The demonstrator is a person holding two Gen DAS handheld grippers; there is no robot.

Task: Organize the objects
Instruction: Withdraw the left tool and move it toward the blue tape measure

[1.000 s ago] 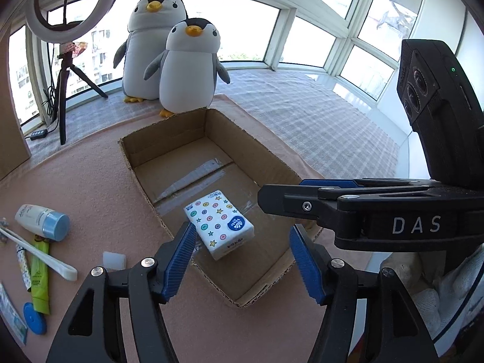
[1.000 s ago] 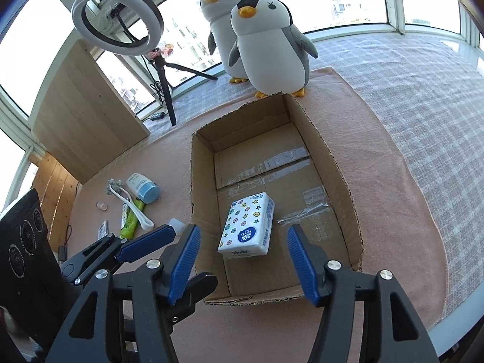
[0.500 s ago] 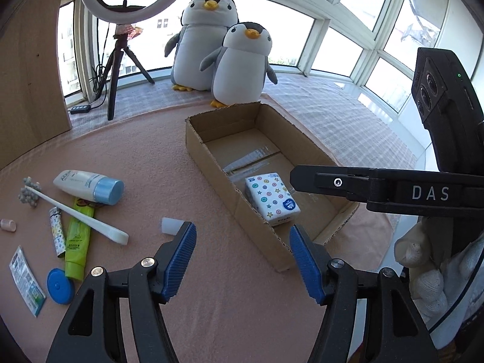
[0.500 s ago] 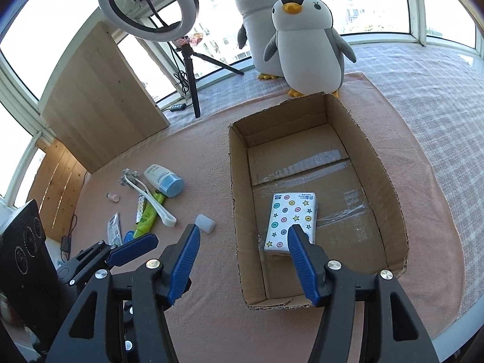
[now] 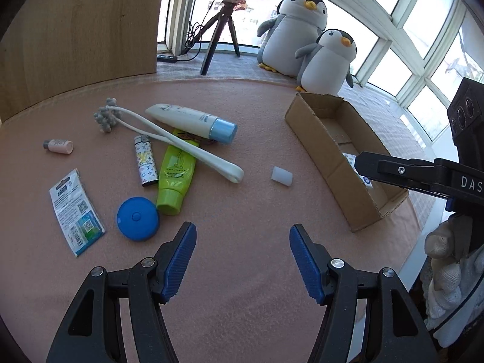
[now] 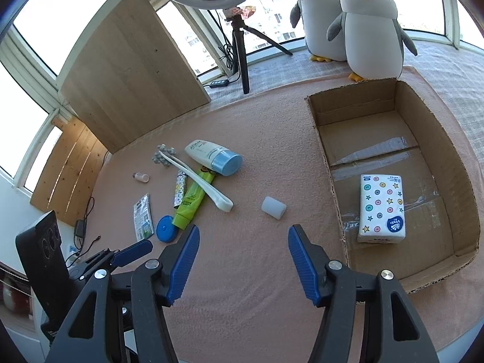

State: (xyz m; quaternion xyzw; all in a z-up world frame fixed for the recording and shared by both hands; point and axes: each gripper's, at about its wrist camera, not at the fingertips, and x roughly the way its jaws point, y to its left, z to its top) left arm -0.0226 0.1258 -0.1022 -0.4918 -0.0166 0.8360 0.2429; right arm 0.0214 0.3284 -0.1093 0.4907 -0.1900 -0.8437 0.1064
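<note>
An open cardboard box lies on the pink mat, with a dotted tissue pack flat inside it. Left of the box lie a small white cap, a white tube with a blue lid, a green tube, a long white massager, a patterned lighter, a blue round case, a sachet and a tiny bottle. My left gripper hangs open above bare mat near these items. My right gripper is open too, just short of the cap.
Two plush penguins stand behind the box. A ring light on a tripod and a wooden board stand at the back left. A gloved hand holds the right gripper at the mat's right edge.
Both grippers swung left, away from the box, and now face the loose items on the mat. The tissue pack stays in the box. Both stay open.
</note>
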